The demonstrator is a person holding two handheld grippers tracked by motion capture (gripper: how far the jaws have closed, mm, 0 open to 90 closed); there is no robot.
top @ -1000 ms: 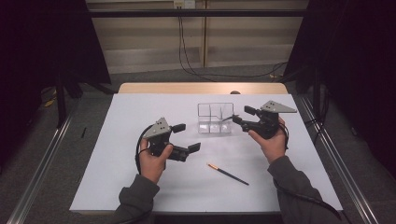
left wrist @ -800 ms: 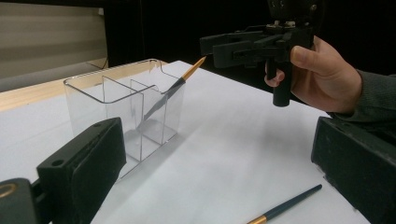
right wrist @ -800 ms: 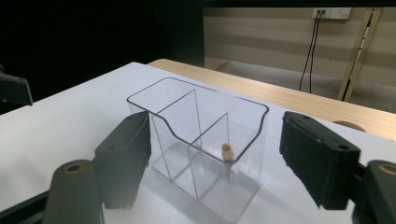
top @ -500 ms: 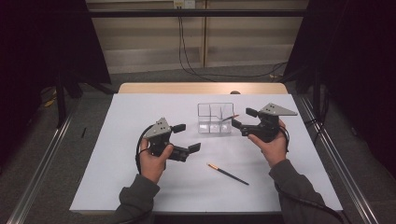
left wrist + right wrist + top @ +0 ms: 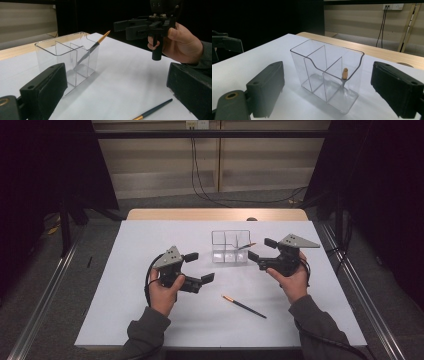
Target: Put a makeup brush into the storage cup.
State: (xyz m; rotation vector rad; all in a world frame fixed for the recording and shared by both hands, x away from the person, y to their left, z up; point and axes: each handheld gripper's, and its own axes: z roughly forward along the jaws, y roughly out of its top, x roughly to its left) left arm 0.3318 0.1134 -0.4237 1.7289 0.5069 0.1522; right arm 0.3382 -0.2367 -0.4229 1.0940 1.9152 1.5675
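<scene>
right gripper (image 5: 260, 249) backed off organizer (image 5: 230, 247), 1 brush (image 5: 344, 74) inside

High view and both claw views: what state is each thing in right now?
Clear organizer: upright on the table, one brush inside.
Brush in organizer: leaning, tip over the rim.
Brush on table: lying flat, untouched.
Left claw: open, empty.
Right claw: open, empty.

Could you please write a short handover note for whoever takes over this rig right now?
Left gripper: jaws open, holding nothing, above the table.
Right gripper: jaws open, holding nothing, just right of the clear organizer.
Done: one brush leans in an organizer compartment, tip over the rim.
Left: a second brush lies on the table between the hands, probably to go in next.
</scene>
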